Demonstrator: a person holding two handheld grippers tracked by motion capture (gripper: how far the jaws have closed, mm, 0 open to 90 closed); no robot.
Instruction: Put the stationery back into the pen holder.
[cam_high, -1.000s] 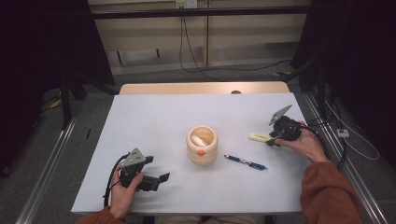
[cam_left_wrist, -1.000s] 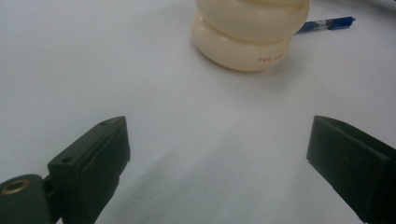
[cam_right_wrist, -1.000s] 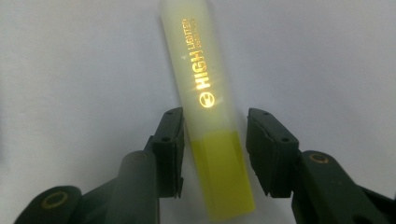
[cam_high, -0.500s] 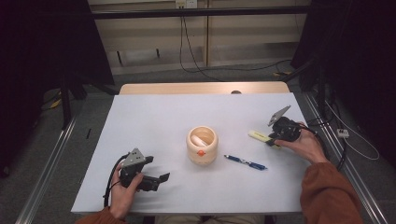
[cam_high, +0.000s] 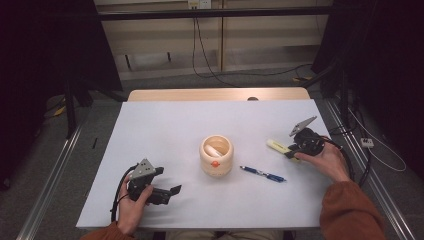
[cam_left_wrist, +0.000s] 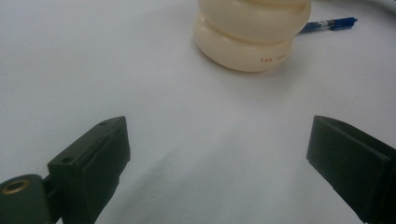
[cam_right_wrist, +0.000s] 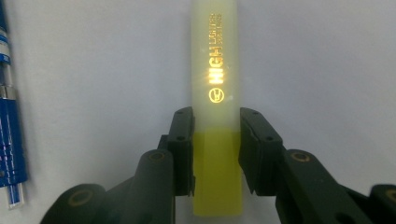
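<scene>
The yellow highlighter (cam_right_wrist: 216, 93) is lying on the white table (cam_high: 165, 130) right of centre in the high view, and the right gripper (cam_right_wrist: 215, 149) is clamping it, one black jaw pressing on each side of the barrel. In the right gripper view the pen is running straight up the middle of the frame: its upper part is pale and translucent with gold lettering glinting "HIGH" above a small round logo, the smaller print beside it being too blurred to read, while the lower end between the jaws is showing solid yellow. A blue pen (cam_right_wrist: 9, 121) with clear and white bands is lying at the left edge of that view, apart from the highlighter.

At the centre of the high view a cream cup (cam_high: 216, 155) with a bulging, ringed shape is standing, holding a white piece and something orange. In the left gripper view small red print is showing on its base, starting "THE", the rest unreadable. At lower left, the left gripper (cam_left_wrist: 219, 163) is resting on the table with its jaws spread wide, holding nothing.
</scene>
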